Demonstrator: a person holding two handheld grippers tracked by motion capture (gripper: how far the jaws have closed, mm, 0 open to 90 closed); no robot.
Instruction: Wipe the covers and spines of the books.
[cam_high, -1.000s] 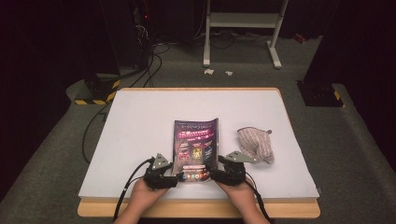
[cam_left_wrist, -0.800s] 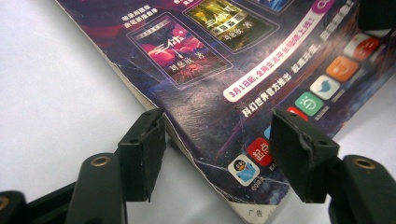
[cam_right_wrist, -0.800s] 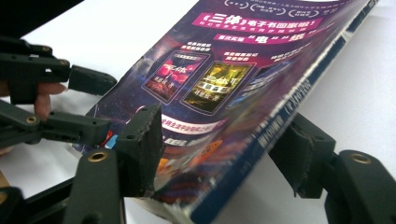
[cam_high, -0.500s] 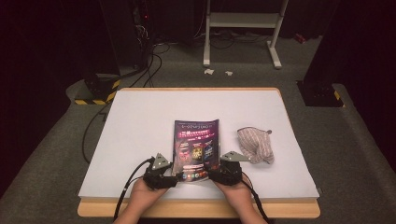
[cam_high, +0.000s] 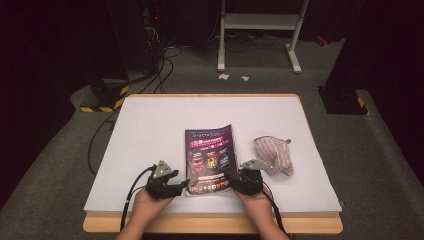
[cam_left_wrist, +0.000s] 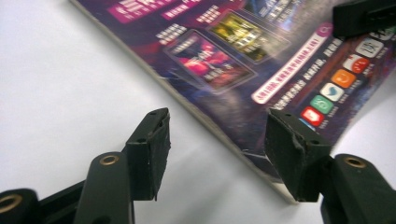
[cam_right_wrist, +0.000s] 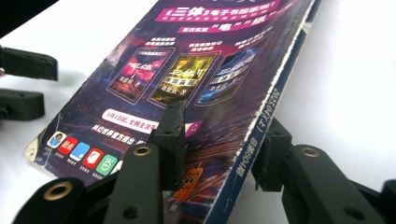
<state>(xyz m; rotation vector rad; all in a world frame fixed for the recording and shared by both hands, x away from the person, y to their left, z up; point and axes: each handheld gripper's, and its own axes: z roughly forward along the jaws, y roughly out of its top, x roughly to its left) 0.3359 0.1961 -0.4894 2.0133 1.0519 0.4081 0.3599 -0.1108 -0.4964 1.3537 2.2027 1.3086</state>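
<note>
From above, a purple magazine lies mid-worktop, a striped pouch at its right. The left tool, jaws closing yet spread, straddles the magazine's near corner without touching. The right tool, just closing, pinches the magazine's spine edge.

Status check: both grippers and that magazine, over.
Right gripper just closing across magazine spine. Left gripper open at its corner. Striped pouch beside, clear.
</note>
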